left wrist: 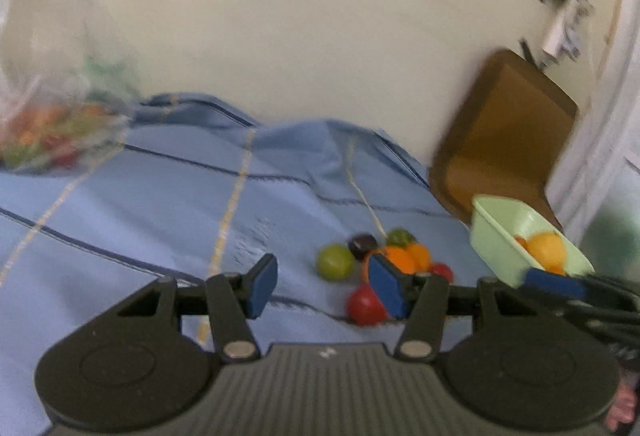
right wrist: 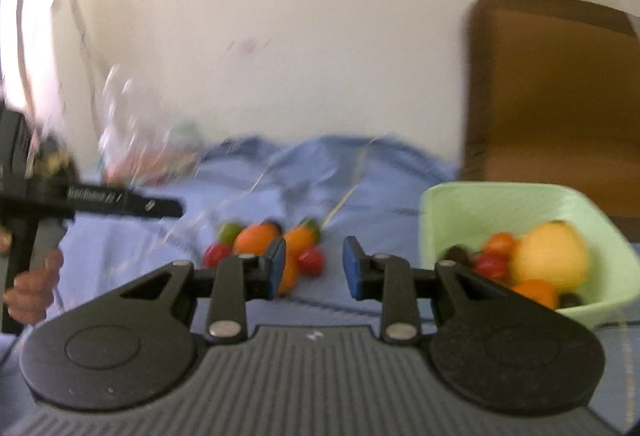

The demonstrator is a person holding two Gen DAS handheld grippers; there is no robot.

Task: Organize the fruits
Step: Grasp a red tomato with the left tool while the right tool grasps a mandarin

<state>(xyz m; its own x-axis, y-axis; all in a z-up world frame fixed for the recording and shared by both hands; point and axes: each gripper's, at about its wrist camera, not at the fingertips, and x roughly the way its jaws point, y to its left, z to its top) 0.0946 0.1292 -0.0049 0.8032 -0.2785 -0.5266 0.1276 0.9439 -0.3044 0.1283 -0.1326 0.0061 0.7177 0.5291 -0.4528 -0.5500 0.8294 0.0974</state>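
A small pile of loose fruit lies on the blue cloth: a green fruit (left wrist: 335, 261), a dark one (left wrist: 362, 245), oranges (left wrist: 401, 258) and a red one (left wrist: 365, 305). The pile also shows in the right wrist view (right wrist: 258, 239). A light green tub (right wrist: 480, 204) holds a yellow fruit (right wrist: 550, 256), oranges and red fruit; it also shows in the left wrist view (left wrist: 500, 224). My left gripper (left wrist: 324, 288) is open and empty, just left of the pile. My right gripper (right wrist: 315, 268) is open and empty, between the pile and the tub.
A clear plastic bag with more fruit (left wrist: 52, 132) lies at the far left on the cloth. A brown chair (right wrist: 552, 88) stands behind the tub by the wall. The blue cloth (left wrist: 160, 204) is rumpled along the wall.
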